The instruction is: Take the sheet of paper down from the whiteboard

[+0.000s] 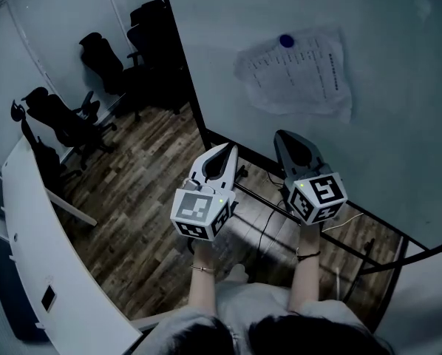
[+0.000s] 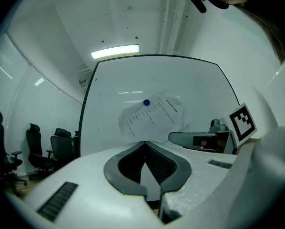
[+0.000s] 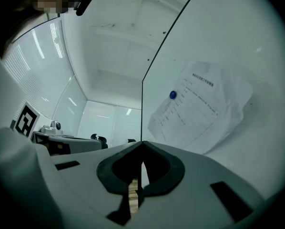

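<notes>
A crumpled printed sheet of paper (image 1: 298, 72) hangs on the whiteboard (image 1: 398, 132), pinned near its top by a round blue magnet (image 1: 286, 41). My left gripper (image 1: 229, 148) and right gripper (image 1: 279, 134) float side by side below the sheet, short of the board, both shut with nothing between the jaws. The left gripper view has the paper (image 2: 152, 117) and magnet (image 2: 146, 102) straight beyond the closed tips (image 2: 144, 143). In the right gripper view the paper (image 3: 199, 111) and magnet (image 3: 173, 95) lie up and to the right of the closed tips (image 3: 142, 142).
The whiteboard stands on a black frame with legs and cables (image 1: 280, 213) on the wood floor. Several black office chairs (image 1: 95, 87) crowd the far left. A white curved desk (image 1: 51, 272) runs along the left near me.
</notes>
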The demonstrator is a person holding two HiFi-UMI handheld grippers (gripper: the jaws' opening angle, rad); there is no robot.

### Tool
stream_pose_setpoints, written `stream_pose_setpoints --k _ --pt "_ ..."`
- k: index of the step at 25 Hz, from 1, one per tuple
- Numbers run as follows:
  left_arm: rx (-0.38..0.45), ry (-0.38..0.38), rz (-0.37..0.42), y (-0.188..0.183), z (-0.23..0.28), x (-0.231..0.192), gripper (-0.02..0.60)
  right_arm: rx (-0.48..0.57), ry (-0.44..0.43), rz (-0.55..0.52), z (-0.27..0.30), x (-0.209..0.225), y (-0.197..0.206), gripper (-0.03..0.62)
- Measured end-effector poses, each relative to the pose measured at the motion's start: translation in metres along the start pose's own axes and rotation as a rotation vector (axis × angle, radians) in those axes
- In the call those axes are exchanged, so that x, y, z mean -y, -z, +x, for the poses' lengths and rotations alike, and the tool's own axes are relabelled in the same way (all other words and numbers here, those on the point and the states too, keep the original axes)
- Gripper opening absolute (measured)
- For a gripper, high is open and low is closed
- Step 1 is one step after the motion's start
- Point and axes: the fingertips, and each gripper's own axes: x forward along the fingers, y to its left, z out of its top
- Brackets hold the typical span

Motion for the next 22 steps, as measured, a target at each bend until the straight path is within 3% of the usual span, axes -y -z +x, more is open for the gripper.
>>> stream_pose_setpoints --k 3,10,15,22 --pt "0.013 0.047 -0.029 0.003 0.012 -0.016 0.005 0.003 0.016 -0.008 0.019 -0.003 0.001 0.000" --pt "0.029 0.170 -0.009 -0.003 0.048 -0.029 0.005 0.026 0.108 -0.033 0.039 0.014 0.001 0.000" --pt "0.101 0.268 -0.021 -0.021 0.070 -0.027 0.005 0.050 0.214 -0.018 0.027 0.032 -0.001 0.000" --pt "0.174 0.324 -0.039 -0.049 0.112 -0.005 0.005 -0.001 0.360 0.017 -0.006 0.085 -0.005 0.002"
